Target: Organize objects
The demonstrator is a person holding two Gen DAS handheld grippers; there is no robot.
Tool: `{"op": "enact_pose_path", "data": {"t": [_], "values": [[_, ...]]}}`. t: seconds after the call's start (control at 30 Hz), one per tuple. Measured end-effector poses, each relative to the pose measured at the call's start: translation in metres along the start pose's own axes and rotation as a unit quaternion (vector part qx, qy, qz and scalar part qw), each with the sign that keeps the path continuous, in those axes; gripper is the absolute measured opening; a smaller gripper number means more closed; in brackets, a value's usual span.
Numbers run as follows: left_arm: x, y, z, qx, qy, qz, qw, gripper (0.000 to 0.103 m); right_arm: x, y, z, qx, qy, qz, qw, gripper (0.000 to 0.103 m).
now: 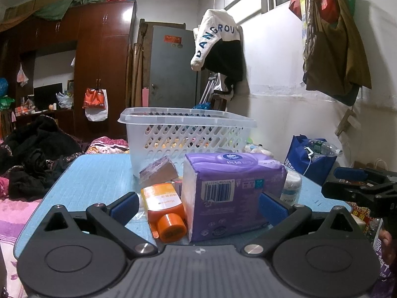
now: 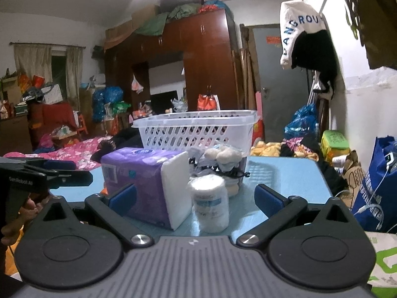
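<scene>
A purple tissue pack (image 1: 233,188) stands on the blue table (image 1: 94,173), in front of a white slotted basket (image 1: 188,134). An orange bottle (image 1: 166,211) lies left of the pack, with a brown packet (image 1: 158,173) behind it. My left gripper (image 1: 198,207) is open, its fingers either side of the bottle and pack. In the right wrist view my right gripper (image 2: 196,198) is open around the pack's (image 2: 139,181) white end and a white roll (image 2: 211,203). A soft toy with black cord (image 2: 223,161) lies behind the roll, before the basket (image 2: 198,129).
A bed with dark clothes (image 1: 32,154) lies left of the table. A blue bag with bottles (image 1: 312,156) stands at the right by the wall. Hanging clothes (image 1: 218,42) and a wardrobe (image 1: 99,62) are behind. The table's right edge (image 2: 322,178) drops to floor clutter.
</scene>
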State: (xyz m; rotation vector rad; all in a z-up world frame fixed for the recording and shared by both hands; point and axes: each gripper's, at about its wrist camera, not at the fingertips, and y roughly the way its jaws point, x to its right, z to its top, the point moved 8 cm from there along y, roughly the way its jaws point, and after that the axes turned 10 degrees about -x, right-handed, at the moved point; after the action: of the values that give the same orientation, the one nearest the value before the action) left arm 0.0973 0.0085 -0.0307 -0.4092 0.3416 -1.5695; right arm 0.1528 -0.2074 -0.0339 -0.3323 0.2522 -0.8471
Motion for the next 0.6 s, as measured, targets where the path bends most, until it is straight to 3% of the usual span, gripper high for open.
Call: {"op": "enact_pose_path", "data": {"t": [0.13,0.23,0.37,0.6], "values": [[-0.004,0.000,0.002,0.018,0.002,0.019,0.9997,0.103,-0.002,0.001,0.005,0.021,-0.005,-0.010,1.000,0.103],[-0.015,-0.009,0.012,0.053,0.017,0.058,0.9968,0.103,0.000,0.001,0.013,0.048,0.001,-0.015,0.999,0.103],[-0.043,-0.022,0.030,0.092,0.016,0.106,0.9900,0.103,0.005,0.007,0.015,0.050,0.009,-0.023,0.998,0.103],[-0.073,0.010,0.020,0.029,-0.033,0.071,0.9965,0.103,0.014,0.013,0.009,0.049,0.025,-0.013,0.998,0.103]]}}
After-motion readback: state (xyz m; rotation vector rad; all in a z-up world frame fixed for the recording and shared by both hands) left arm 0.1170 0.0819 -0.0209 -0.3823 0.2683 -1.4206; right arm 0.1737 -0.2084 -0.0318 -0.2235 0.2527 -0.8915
